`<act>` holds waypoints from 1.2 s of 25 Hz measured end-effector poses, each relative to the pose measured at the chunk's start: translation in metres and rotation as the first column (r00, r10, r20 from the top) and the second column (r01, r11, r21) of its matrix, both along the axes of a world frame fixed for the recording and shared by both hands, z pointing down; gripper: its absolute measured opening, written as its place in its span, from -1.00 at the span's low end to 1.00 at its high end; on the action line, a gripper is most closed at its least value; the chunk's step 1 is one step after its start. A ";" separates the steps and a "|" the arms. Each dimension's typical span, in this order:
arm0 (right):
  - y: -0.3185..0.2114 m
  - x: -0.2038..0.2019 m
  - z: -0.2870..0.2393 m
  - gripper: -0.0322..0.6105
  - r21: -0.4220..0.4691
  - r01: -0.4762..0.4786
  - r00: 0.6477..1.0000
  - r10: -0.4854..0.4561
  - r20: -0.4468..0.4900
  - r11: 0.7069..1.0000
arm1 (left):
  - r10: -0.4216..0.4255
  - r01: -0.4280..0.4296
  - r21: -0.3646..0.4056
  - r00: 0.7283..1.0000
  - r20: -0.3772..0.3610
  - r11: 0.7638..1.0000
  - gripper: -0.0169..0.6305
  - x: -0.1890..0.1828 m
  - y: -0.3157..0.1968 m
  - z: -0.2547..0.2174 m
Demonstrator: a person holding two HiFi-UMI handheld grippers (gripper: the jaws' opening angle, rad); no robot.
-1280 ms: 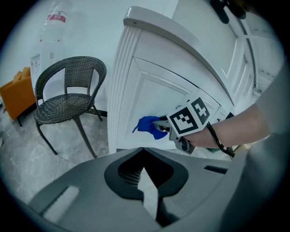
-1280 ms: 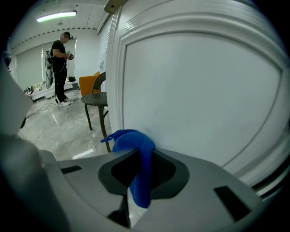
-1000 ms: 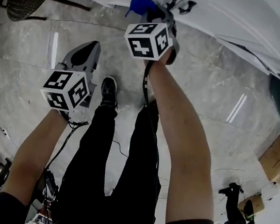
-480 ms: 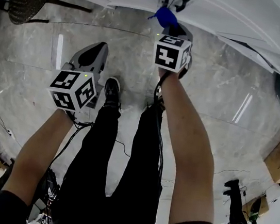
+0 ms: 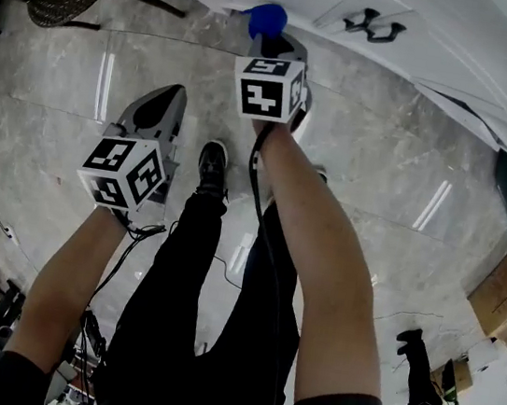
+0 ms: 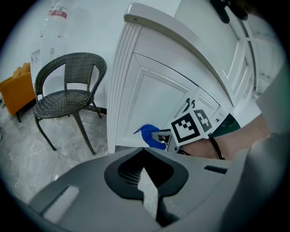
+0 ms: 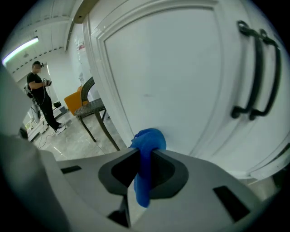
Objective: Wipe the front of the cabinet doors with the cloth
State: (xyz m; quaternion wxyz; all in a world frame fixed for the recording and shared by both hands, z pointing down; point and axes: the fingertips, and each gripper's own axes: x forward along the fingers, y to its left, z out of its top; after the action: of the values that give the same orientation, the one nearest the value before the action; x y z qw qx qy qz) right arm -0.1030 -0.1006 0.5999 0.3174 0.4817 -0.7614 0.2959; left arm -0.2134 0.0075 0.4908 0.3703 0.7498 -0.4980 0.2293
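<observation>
Moved since half a second ago: right hand-held gripper (image 5: pixel 270 41) and its cloth (image 5: pixel 267 18) have gone leftward along the cabinet (image 5: pixel 431 25), away from the handles (image 5: pixel 375 23). Left hand-held gripper (image 5: pixel 166 94) is much where it was.

Item 1, right hand-held gripper (image 7: pixel 145 156). Jaws clamped on the cloth, with only its thickness between them. Held out at arm's length toward the cabinet front.

Item 2, cloth (image 7: pixel 147 144). Blue, bunched. One wad stands beyond the jaw tips and a tail hangs back between the jaws. The wad sits against the lower part of the door (image 7: pixel 158 81), left of the handles (image 7: pixel 253 72). In the left gripper view the cloth (image 6: pixel 152 136) shows low on the cabinet (image 6: pixel 149 90), near its left corner.

Item 3, left hand-held gripper (image 6: pixel 143 149). Jaws closed together, nothing between them. Held back over the floor (image 5: pixel 381 169), well apart from the cabinet, pointing toward it.

Item 4, door. White, panelled, upright. Two dark handles stand side by side at its right edge.

Item 5, chair (image 6: pixel 68 90). Dark wicker, on the floor left of the cabinet, near its corner.

Item 6, person (image 7: pixel 40 93). Standing in the background, far left in the right gripper view, well apart from the cabinet.
</observation>
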 end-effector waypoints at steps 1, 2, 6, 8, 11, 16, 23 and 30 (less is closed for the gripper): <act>-0.006 -0.017 -0.002 -0.72 0.009 0.016 1.000 -0.016 0.004 1.000 | -0.009 0.009 -0.001 1.000 0.001 1.000 -0.95 -0.012 0.002 0.000; -0.012 -0.034 -0.004 -0.72 0.018 0.032 0.999 -0.032 0.007 0.999 | -0.020 0.020 -0.002 1.000 0.004 1.000 -0.95 -0.024 0.004 -0.001; -0.034 -0.094 -0.008 -0.72 0.045 0.089 0.996 -0.090 0.018 0.995 | -0.060 0.060 0.001 0.998 0.025 0.998 -0.95 -0.070 0.009 0.000; -0.039 -0.114 -0.007 -0.72 0.046 0.107 0.994 -0.108 0.026 0.993 | -0.072 0.072 0.003 0.997 0.039 0.997 -0.95 -0.086 0.011 0.003; -0.045 -0.127 0.002 -0.72 0.041 0.117 0.992 -0.119 0.044 0.992 | -0.077 0.078 0.001 0.996 0.052 0.997 -0.95 -0.096 0.014 0.008; -0.054 -0.101 0.014 -0.72 0.037 0.050 0.994 -0.053 0.098 0.998 | -0.070 0.071 -0.013 0.997 0.045 0.997 -0.95 -0.082 0.020 0.016; -0.052 -0.020 0.024 -0.72 0.034 -0.012 0.996 0.009 0.093 0.999 | -0.062 0.062 -0.026 0.998 0.026 0.998 -0.95 -0.033 0.019 0.029; -0.037 0.066 0.038 -0.72 -0.011 -0.122 0.989 0.122 0.085 0.993 | -0.007 0.008 -0.021 1.000 0.013 1.000 -0.95 0.030 0.009 0.030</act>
State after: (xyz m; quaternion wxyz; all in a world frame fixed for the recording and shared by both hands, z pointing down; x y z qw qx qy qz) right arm -0.0367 -0.1380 0.6381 0.2672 0.5134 -0.7425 0.3372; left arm -0.1832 0.0163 0.5212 0.3759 0.7424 -0.5008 0.2382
